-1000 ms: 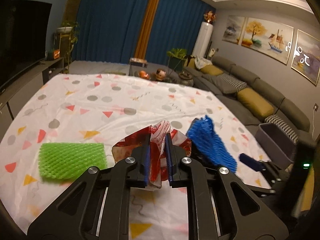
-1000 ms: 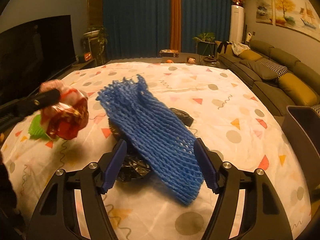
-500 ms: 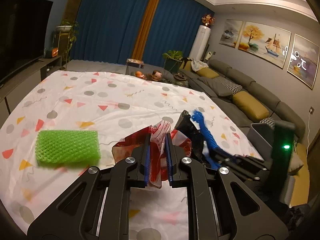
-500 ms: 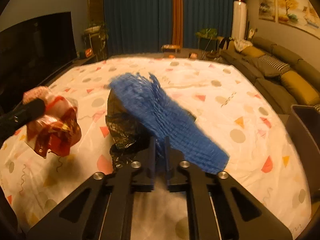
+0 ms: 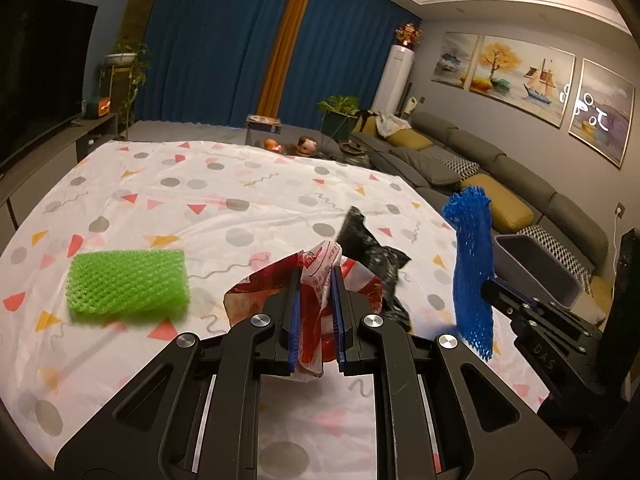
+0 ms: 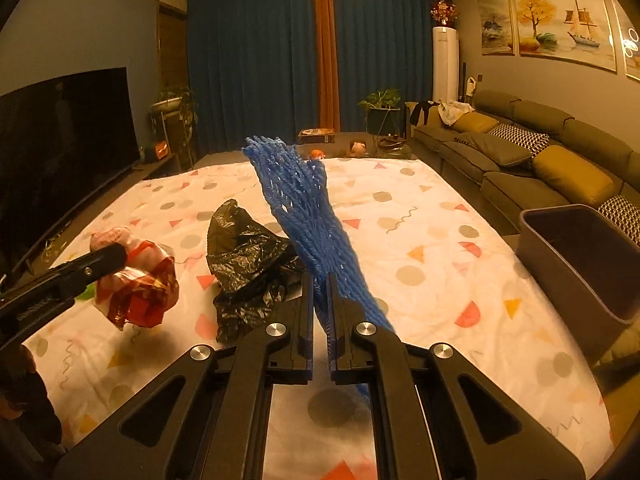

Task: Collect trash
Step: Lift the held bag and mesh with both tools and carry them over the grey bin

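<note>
I saw a patterned cloth (image 5: 248, 216) spread over the surface in a living room with one sofa (image 6: 520, 152); one grey bin (image 6: 576, 264) stood beside it. Three foam-and-wrapper pieces and one black bag (image 6: 248, 264) counted; my left gripper (image 5: 316, 304) clenched the red wrapper (image 5: 320, 276), my right gripper (image 6: 320, 312) clenched the blue net (image 6: 304, 208), the green net (image 5: 128, 284) lay loose.

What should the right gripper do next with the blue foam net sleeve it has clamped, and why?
Probably carry it right, over the grey plastic bin, then release. The right gripper is shut on the blue foam net sleeve, which is lifted off the patterned tablecloth; the bin stands open at the table's right edge. The left gripper holds a red-and-white wrapper, so it is occupied.
</note>
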Demonstrator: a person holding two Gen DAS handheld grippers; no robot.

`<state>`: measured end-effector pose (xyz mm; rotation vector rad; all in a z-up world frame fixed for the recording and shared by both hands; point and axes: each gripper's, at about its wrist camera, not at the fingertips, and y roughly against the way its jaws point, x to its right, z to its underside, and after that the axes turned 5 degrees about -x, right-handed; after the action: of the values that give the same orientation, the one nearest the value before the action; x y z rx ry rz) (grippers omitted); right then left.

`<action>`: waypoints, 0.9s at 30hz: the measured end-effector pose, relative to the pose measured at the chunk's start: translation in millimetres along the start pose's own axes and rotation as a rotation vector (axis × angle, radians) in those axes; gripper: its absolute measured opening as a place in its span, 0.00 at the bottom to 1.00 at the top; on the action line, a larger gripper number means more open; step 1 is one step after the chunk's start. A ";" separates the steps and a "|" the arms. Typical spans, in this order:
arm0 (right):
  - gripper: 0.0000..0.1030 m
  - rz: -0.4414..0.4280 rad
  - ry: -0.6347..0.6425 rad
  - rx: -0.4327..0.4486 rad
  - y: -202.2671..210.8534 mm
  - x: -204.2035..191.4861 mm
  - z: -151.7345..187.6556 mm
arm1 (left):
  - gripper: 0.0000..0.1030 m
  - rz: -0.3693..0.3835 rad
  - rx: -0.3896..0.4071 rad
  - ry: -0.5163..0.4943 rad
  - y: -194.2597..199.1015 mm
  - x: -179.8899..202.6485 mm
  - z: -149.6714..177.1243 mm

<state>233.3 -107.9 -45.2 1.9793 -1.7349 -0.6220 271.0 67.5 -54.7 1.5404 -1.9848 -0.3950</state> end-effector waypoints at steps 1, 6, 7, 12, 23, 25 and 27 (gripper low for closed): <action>0.06 0.002 -0.001 0.005 4.2 1.5 1.2 | 0.12 0.002 0.000 -0.004 2.0 2.4 0.9; 0.06 0.008 -0.011 0.026 21.4 8.5 5.3 | 0.12 0.014 0.009 -0.021 14.4 15.5 4.9; 0.06 0.009 -0.014 0.033 26.1 10.6 5.8 | 0.12 0.016 0.012 -0.024 16.9 18.2 5.0; 0.06 0.017 -0.034 0.066 47.2 22.3 8.9 | 0.12 0.029 0.030 -0.046 30.6 34.3 4.1; 0.06 0.046 -0.076 0.115 80.5 52.9 16.9 | 0.12 0.076 0.044 -0.132 41.3 84.5 6.0; 0.06 0.056 -0.086 0.122 84.6 59.4 18.3 | 0.12 0.086 0.041 -0.150 39.8 94.5 6.2; 0.06 0.066 -0.098 0.128 88.2 68.2 18.9 | 0.12 0.094 0.039 -0.166 37.4 102.7 5.5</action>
<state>159.6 -186.9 -11.6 1.9978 -1.9347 -0.6083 222.6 -20.1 -10.6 1.4729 -2.1948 -0.4611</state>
